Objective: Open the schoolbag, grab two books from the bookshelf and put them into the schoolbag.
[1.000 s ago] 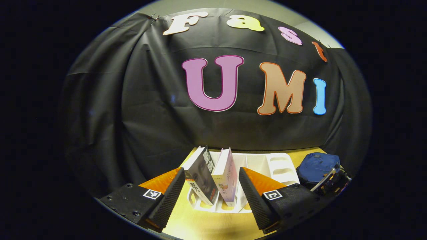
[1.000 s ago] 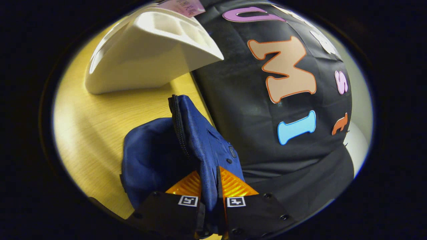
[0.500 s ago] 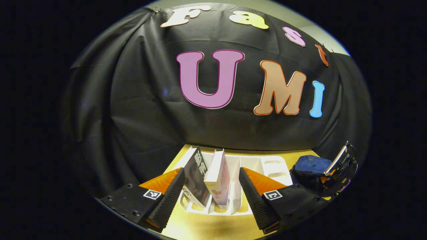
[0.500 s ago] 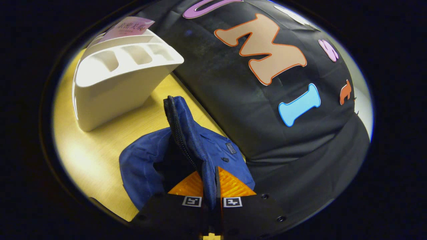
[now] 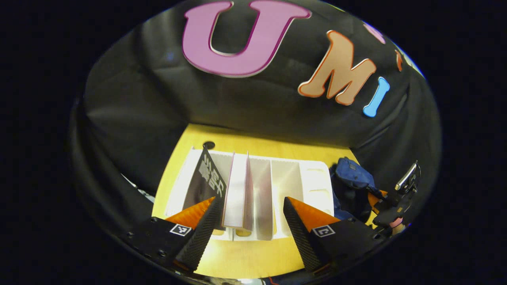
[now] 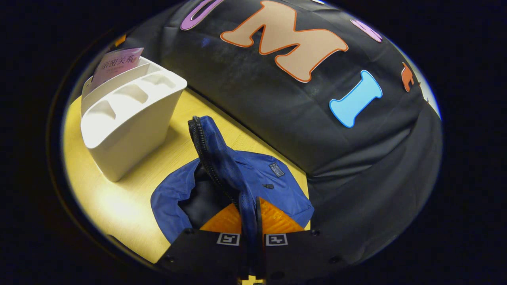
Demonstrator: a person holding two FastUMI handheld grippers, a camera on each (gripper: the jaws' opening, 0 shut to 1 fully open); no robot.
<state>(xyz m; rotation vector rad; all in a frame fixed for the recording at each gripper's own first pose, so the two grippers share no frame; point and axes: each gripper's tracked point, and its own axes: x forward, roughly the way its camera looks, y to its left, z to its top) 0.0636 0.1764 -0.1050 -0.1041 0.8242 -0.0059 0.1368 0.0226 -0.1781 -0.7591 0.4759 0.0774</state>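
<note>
My left tool [image 5: 250, 215] gapes above two books [image 5: 237, 190] in the shelf [image 5: 313, 186], hiding their lower ends, while my right tool [image 6: 249, 221] clamps the bag [image 6: 245, 178] flap on the table [image 6: 119, 198].

Dim booth, glare on the tabletop [image 6: 119, 206] — edges bent, sharp focus.
</note>
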